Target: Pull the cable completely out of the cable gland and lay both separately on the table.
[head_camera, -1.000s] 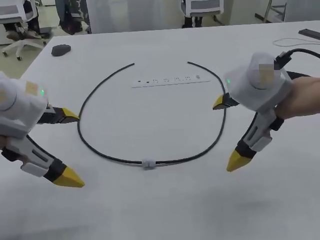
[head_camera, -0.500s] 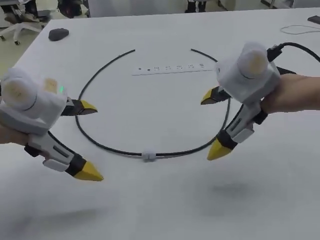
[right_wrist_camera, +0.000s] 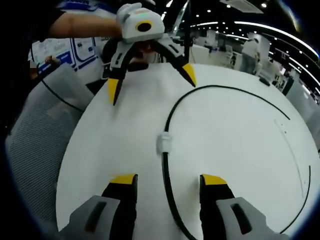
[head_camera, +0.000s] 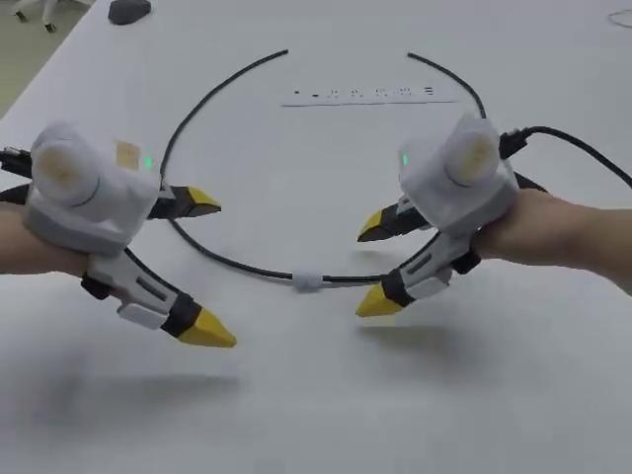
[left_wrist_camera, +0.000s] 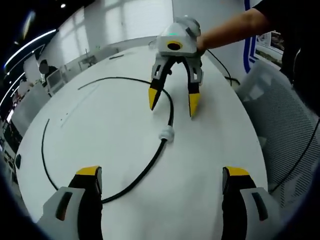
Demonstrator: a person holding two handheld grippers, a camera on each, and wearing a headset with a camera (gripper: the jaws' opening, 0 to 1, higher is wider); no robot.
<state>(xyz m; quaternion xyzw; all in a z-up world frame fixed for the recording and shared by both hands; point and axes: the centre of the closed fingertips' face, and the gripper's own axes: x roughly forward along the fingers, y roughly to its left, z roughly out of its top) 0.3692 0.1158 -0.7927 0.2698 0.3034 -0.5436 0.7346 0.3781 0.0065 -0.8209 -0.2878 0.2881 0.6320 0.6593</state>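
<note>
While nothing had been grabbed yet, the big change in the head view was both claws closing in on the middle of the loop. A second earlier they sat wide apart at the edges. Now the left claw (head_camera: 209, 267) and right claw (head_camera: 370, 265) flanked the cable gland (head_camera: 307, 281) from either side, the right one just beside it and the left a bit further off. The camera had tipped down too, so part of that shift was just the view moving. The cable (head_camera: 247, 269) itself looked like it hadn't budged, lying in the same big arc on the worktop (head_camera: 316, 395) with the gland threaded on at the bottom of the curve.

Left gripper view: the left claw (left_wrist_camera: 162, 172) had its jaws spread wide with nothing between them. The cable (left_wrist_camera: 135, 176) ran up to the gland (left_wrist_camera: 165, 134), and the right claw (left_wrist_camera: 172, 104) hovered beyond it, also spread.

Right gripper view: the right claw (right_wrist_camera: 168, 180) was open as well, straddling the cable (right_wrist_camera: 170, 117) with the gland (right_wrist_camera: 164, 142) just ahead of its tips. The left claw (right_wrist_camera: 151, 82) faced it from further back, gaping.

So I'd call this the approach wrapping up: the pull hadn't started, and the gland and cable were still one piece
</note>
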